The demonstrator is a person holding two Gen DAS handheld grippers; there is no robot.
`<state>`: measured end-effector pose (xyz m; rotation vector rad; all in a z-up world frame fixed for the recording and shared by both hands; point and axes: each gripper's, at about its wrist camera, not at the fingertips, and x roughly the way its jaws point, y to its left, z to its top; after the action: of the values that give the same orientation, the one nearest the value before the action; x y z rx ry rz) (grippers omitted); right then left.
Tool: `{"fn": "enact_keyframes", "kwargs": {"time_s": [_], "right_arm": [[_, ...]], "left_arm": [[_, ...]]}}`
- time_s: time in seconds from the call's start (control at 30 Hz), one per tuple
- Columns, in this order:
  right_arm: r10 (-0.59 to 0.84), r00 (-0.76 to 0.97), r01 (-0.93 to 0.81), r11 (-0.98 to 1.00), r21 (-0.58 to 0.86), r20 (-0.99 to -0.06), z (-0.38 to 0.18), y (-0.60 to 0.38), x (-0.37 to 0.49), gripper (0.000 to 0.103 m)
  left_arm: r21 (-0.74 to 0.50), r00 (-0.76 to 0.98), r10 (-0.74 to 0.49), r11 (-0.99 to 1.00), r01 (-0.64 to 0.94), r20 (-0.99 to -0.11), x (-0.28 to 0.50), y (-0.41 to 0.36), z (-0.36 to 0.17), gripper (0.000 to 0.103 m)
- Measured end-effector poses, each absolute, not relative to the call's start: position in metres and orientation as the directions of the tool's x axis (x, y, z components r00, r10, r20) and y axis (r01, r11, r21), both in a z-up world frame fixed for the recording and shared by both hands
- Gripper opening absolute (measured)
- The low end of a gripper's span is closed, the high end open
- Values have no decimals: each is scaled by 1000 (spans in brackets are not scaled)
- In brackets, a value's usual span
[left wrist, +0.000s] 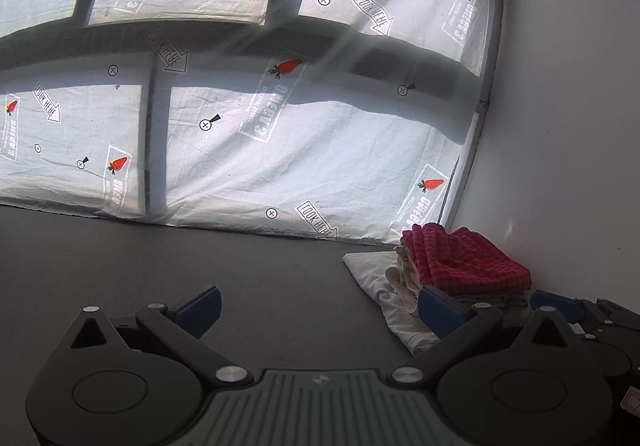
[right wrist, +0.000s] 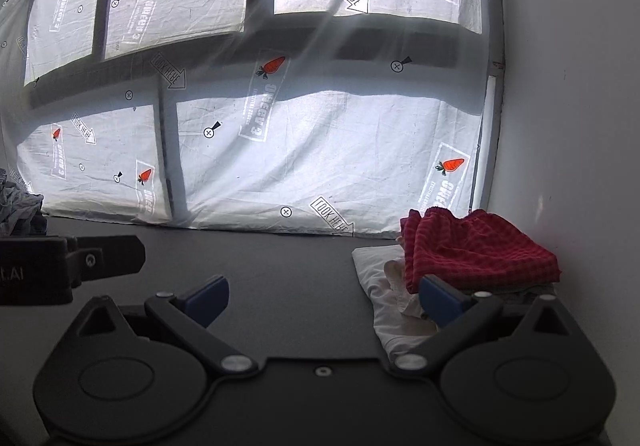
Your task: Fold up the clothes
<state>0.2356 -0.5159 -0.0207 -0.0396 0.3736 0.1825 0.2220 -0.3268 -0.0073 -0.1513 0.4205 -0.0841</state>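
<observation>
A stack of folded clothes sits at the table's far right corner, with a red checked cloth [left wrist: 472, 262] on top, cream pieces under it and a white garment [left wrist: 384, 286] at the bottom. The red cloth also shows in the right wrist view [right wrist: 476, 250], above the white garment [right wrist: 384, 306]. My left gripper [left wrist: 320, 310] is open and empty over the dark table [left wrist: 240, 270], left of the stack. My right gripper [right wrist: 324, 302] is open and empty too, its right finger [right wrist: 440, 300] in front of the stack. The right gripper shows at the right edge of the left wrist view [left wrist: 576, 310].
A white printed sheet [left wrist: 280, 126] covers the window behind the table. A white wall [left wrist: 568, 126] stands on the right. A crumpled grey-blue pile of clothes [right wrist: 18, 206] lies at the far left. The left gripper's body [right wrist: 60, 266] shows at the left of the right wrist view.
</observation>
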Motion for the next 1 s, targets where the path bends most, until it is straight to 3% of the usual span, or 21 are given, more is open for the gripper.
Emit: {"fn": "enact_keyframes", "kwargs": {"time_s": [0.53,1.0], "right_arm": [[125,886,-122,992,35,-446,-24,-291,103,103],[126,829,-102,992,73,-545,-38,-217,10,103]], "left_arm": [[-87,887,-68,996,31,-457,98,-105,-10,103],[-67,856,-95,995,70,-509,17,-40,-20,103]]}}
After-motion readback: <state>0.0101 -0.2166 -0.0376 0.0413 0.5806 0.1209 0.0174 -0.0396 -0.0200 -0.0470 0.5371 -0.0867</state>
